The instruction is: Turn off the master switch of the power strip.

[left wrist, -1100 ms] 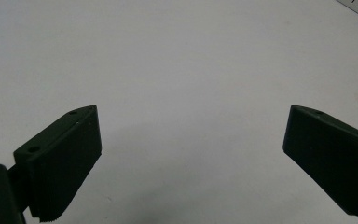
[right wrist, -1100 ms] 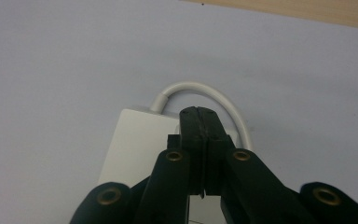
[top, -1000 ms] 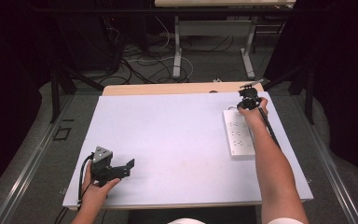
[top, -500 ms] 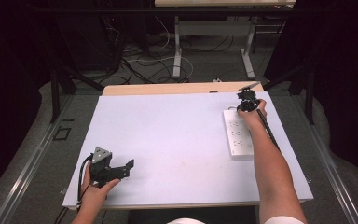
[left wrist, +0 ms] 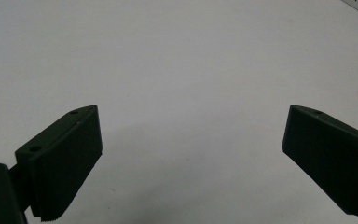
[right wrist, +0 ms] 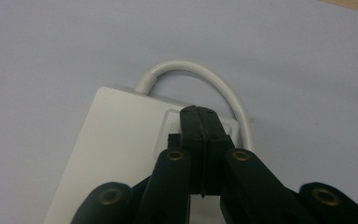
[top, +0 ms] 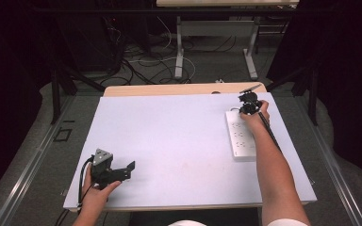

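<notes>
Lengthwise, power strip (top: 241, 135) front-to-back, cord (right wrist: 200, 74) far.

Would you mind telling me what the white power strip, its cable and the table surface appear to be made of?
The power strip looks like hard white plastic with a smooth, slightly satin finish: crisp moulded edges and a recessed panel. Its cable seems to be flexible white plastic or rubber sheathing, since it bends in a smooth loop. The table surface looks like a matte, pale laminate or coated board, with no glare; a wood-coloured edge shows at the far side.

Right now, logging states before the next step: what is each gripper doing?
Left gripper: open, fingers wide apart over the bare table, holding nothing.
Right gripper: shut, fingers pressed together at the cable end of the power strip, nothing visibly held.
</notes>
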`<state>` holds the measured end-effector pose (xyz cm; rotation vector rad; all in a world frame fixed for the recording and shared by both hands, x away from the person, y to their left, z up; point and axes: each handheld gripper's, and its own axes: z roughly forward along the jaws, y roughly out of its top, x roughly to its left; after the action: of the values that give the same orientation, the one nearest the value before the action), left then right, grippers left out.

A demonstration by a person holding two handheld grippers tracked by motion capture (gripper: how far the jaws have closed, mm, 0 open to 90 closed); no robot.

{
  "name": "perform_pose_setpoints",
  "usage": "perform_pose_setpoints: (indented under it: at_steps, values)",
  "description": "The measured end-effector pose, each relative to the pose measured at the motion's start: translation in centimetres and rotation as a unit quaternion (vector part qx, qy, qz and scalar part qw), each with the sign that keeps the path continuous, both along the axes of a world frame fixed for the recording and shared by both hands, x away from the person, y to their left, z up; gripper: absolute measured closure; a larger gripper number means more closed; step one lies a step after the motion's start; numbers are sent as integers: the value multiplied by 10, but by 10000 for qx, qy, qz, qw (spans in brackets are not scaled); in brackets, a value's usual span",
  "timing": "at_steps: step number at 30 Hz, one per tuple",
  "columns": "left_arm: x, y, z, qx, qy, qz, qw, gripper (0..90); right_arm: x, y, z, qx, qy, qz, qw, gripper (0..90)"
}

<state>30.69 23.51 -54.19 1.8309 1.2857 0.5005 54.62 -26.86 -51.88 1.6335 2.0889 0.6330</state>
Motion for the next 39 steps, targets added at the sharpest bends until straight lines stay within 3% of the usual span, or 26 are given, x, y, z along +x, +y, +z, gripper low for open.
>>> perform_pose_setpoints:
  at_steps: [5,16,24,39]
  values:
    - [0,0,0,-5,-2,4,10000,47,-2,0,2,63,-92,-98,9999,900]
    - [0,-1,-1,-28,-12,7,10000,47,-2,-2,4,132,-55,-239,9996,900]
    - [-1,1,-1,-40,-10,33,10000,47,-4,-4,11,202,-167,-199,9995,838]
    - [-2,-1,0,-14,-9,23,10000,47,-10,-7,20,362,-129,-255,9989,710]
